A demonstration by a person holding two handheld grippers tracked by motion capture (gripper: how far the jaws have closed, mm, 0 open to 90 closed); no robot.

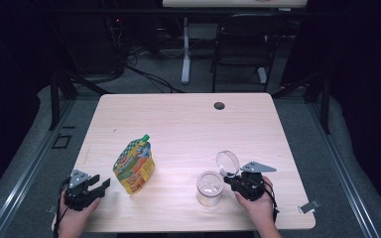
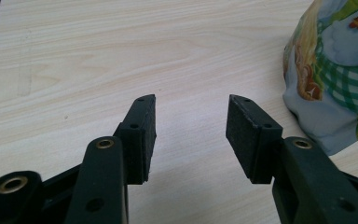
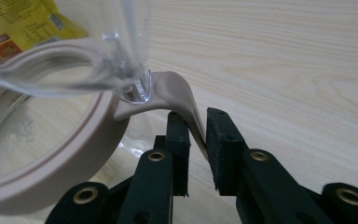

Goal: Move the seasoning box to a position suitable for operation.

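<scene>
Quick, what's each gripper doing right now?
Left gripper: open, holding nothing.
Right gripper: closed on the jar's beige lid tab.

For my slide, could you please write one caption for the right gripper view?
Right gripper fingers pinch the beige tab of an open clear-lidded jar on the wooden table.

left hand-held gripper: jaws apart, low | right hand-held gripper: jaws clamped, low
</scene>
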